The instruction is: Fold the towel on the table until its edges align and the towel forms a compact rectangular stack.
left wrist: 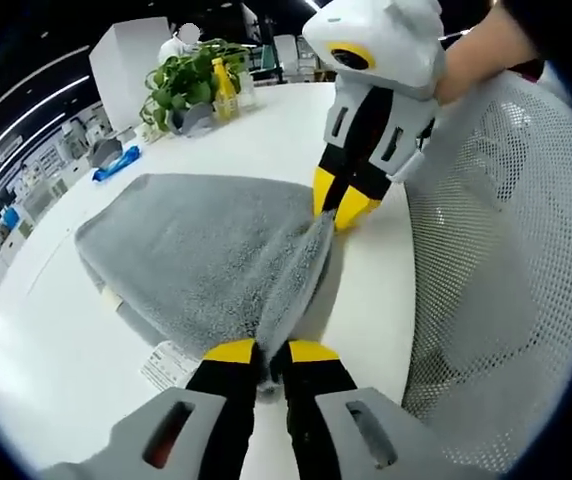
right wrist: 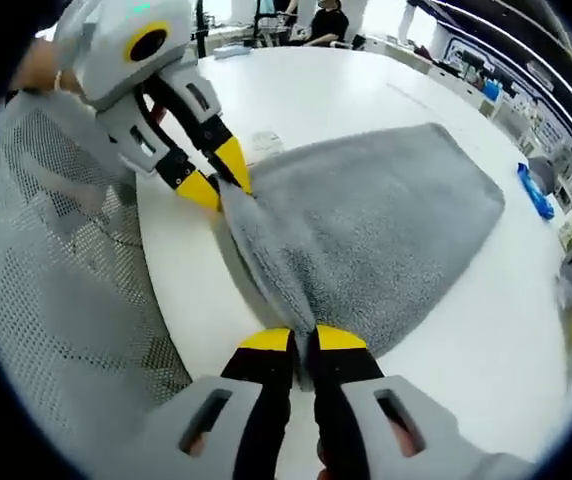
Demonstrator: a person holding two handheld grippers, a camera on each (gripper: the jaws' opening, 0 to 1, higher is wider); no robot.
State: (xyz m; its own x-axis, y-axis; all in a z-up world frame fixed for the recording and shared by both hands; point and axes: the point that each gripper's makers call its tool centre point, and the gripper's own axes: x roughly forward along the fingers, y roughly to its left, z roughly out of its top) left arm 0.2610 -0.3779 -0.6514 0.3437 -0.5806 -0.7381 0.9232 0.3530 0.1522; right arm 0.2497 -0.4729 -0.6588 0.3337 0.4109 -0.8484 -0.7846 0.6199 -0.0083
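Observation:
A grey towel [left wrist: 206, 250] lies on the white table [left wrist: 66, 340], one edge lifted and pulled taut between both grippers. My left gripper [left wrist: 271, 352] is shut on the near corner of that edge. My right gripper [left wrist: 341, 205] comes in from the upper right, shut on the far corner. In the right gripper view the same towel [right wrist: 386, 220] spreads to the right, my right gripper [right wrist: 304, 340] pinches its corner at the bottom, and my left gripper [right wrist: 218, 180] holds the other corner at upper left.
A potted plant [left wrist: 191, 85], a yellow bottle [left wrist: 224, 90] and a blue object [left wrist: 116, 163] stand at the table's far side. A white label [left wrist: 171, 365] pokes out beside the towel. A grey mesh chair [left wrist: 506, 270] sits at the table edge. A hand [left wrist: 476, 50] holds the right gripper.

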